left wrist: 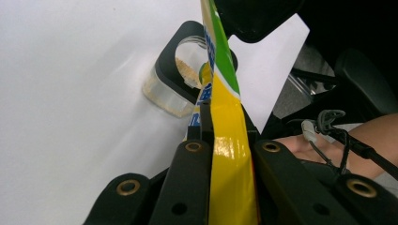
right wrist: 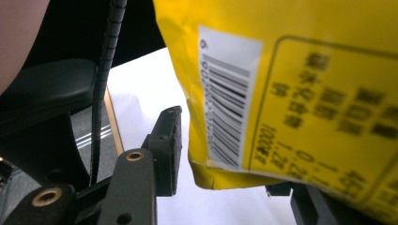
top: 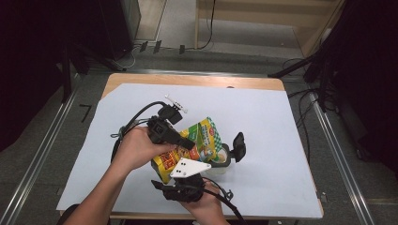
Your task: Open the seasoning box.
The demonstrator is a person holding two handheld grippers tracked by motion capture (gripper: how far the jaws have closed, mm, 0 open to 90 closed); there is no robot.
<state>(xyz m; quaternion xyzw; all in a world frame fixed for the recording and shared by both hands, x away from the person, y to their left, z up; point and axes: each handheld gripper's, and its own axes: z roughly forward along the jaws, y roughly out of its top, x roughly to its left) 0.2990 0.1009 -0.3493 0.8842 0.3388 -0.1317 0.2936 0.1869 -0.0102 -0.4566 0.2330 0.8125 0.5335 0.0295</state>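
Pouring step: judged under way, yellow-green pouch (top: 195,145) tilted over the clear jar (top: 224,159) on the white tabletop (top: 281,140).
High view: left gripper (top: 187,143) clamps the pouch; right gripper (top: 225,154) reaches toward the jar.
Left gripper view: jaws shut on the pouch edge (left wrist: 225,140); jar (left wrist: 173,89) beyond holds crumbs.
Right gripper view: jaws apart, pouch bottom (right wrist: 291,93) between them, unpressed.
Next: probably steady the jar, tip further.

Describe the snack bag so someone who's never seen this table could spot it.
On the white sheet covering the table, look just ahead of the person's hands. The snack bag is held off the sheet, pinched in the left tongs, beside a clear jar. It alone is bright yellow and green.
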